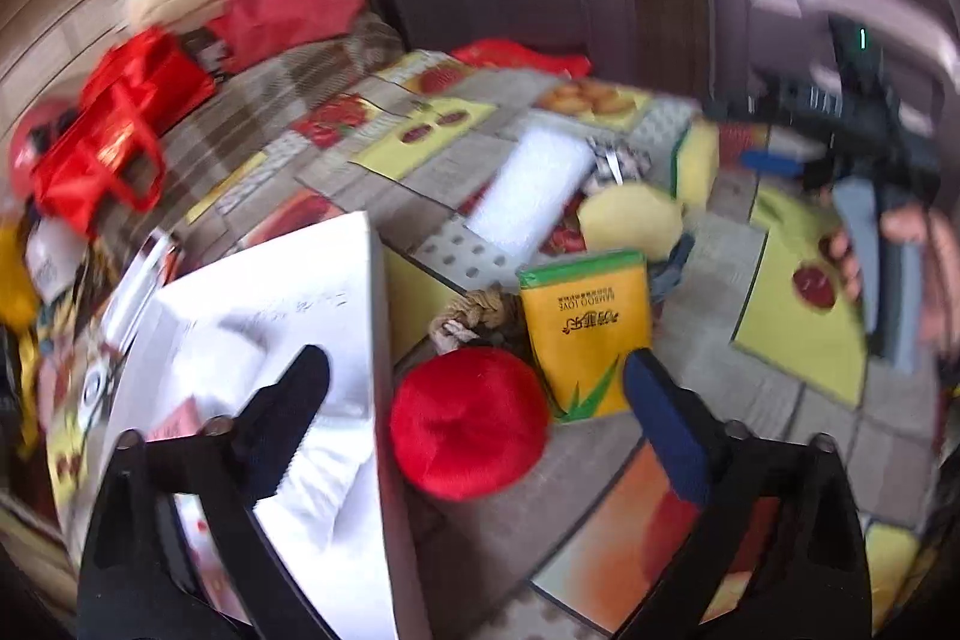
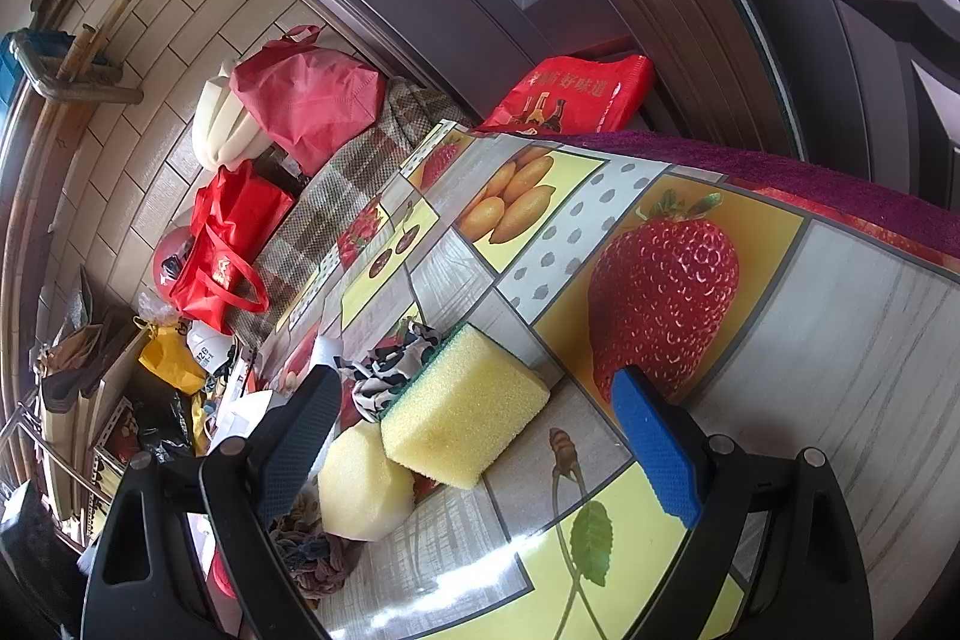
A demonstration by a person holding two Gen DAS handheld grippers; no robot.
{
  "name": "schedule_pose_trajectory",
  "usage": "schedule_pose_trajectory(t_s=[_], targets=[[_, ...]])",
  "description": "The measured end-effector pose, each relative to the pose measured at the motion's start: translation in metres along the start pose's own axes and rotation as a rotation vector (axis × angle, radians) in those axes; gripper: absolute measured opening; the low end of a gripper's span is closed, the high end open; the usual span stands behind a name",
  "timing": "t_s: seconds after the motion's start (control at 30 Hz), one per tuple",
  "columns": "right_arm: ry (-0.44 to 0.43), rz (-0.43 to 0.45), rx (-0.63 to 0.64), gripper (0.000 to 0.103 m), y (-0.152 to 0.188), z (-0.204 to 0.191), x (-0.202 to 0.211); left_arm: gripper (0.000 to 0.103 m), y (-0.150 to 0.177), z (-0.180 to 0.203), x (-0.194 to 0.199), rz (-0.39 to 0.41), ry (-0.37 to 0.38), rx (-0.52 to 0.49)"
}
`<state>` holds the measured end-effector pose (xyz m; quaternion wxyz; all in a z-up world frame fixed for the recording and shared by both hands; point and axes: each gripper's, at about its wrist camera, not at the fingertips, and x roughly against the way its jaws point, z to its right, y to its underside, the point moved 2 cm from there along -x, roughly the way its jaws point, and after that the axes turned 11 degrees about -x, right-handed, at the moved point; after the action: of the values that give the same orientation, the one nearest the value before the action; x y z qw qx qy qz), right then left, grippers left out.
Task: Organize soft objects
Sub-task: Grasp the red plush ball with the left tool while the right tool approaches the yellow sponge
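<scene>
On the fruit-print surface (image 2: 840, 340) soft things lie clustered: my left claw (image 1: 474, 376) gapes empty above the red plush ball (image 1: 468, 421); my right claw (image 2: 474, 412) gapes empty near the yellow sponge (image 2: 465, 409).

fruit-print table (image 2: 840, 340); sponge (image 2: 465, 415), red plush ball (image 1: 468, 421), tissue pack (image 1: 585, 328)

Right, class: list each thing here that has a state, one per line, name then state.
left gripper: open, empty, above the table
right gripper: open, empty
white box: open-topped, white items inside
red plush ball: loose on table
yellow tissue pack: sealed, lying flat
yellow sponge: uncompressed, resting on table
</scene>
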<state>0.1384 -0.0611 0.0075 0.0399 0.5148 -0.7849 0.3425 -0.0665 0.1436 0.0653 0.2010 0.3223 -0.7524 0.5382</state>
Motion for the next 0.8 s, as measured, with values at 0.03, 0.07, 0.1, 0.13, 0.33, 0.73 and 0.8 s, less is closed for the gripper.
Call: schedule_pose_trajectory(t_s=[0.03,0.07,0.1,0.13,0.33,0.73,0.8], targets=[[0.000,0.000,0.000,0.092,0.000,0.000,0.000,0.086,-0.002,0.004,-0.008,-0.015,0.005,-0.029],[0.001,-0.001,0.000,0.092,0.000,0.000,0.000,0.079,-0.003,0.005,-0.015,-0.035,0.016,-0.063],[0.001,-0.001,0.001,0.092,0.000,0.000,0.000,0.076,-0.004,0.009,-0.022,-0.055,0.026,-0.093],[0.002,-0.002,0.001,0.092,0.000,0.000,0.000,0.075,-0.004,0.013,-0.030,-0.082,0.044,-0.127],[0.002,-0.001,0.000,0.092,0.001,0.000,0.000,0.075,-0.003,0.013,-0.055,-0.199,0.101,-0.200],[-0.014,0.038,-0.021,0.092,-0.006,0.005,0.008,0.044,0.015,0.041,-0.056,-0.260,0.270,-0.088],[0.024,0.013,0.021,0.092,-0.008,0.001,0.005,0.044,0.018,0.050,-0.048,-0.234,0.251,-0.080]])
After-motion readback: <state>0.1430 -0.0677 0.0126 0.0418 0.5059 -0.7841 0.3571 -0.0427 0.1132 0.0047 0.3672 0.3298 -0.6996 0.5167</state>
